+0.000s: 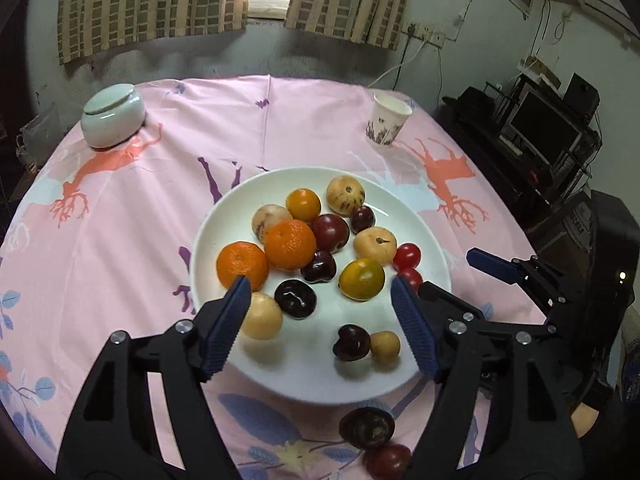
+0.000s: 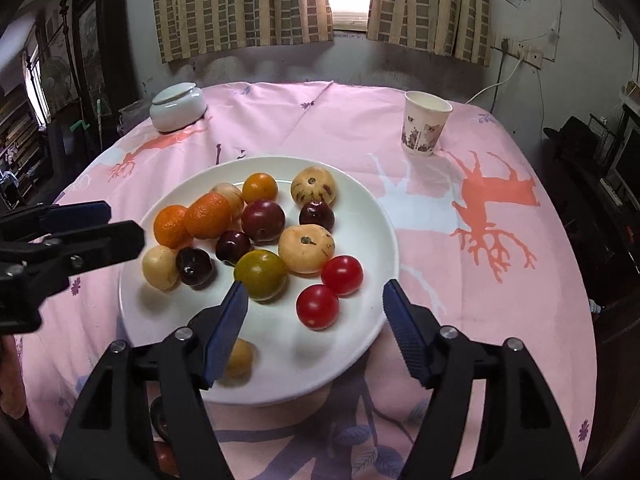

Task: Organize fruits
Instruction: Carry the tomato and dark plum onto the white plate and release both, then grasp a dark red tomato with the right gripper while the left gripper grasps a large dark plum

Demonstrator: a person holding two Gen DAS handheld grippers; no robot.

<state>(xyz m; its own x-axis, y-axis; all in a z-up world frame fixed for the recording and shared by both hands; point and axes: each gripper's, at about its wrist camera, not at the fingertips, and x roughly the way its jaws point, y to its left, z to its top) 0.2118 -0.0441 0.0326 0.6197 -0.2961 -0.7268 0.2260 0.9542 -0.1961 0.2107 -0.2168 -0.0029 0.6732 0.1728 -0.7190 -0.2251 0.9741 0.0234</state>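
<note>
A round table [image 1: 120,240] is carrying everything, and a pink cloth [image 2: 460,280] printed with coral deer, purple figures and blue leaves is covering it. A white plate [image 1: 404,376] of mixed fruit is sitting near the front middle of the cloth. A pale lidded ceramic jar [image 1: 113,117] is standing at the far left, well apart from the plate, and a printed paper cup [image 1: 387,120] is standing upright at the far right. 2 dark fruits are lying directly on the cloth just in front of the plate: a dark purple one [image 1: 367,426] and a redder one [image 1: 386,460] beside it.
</note>
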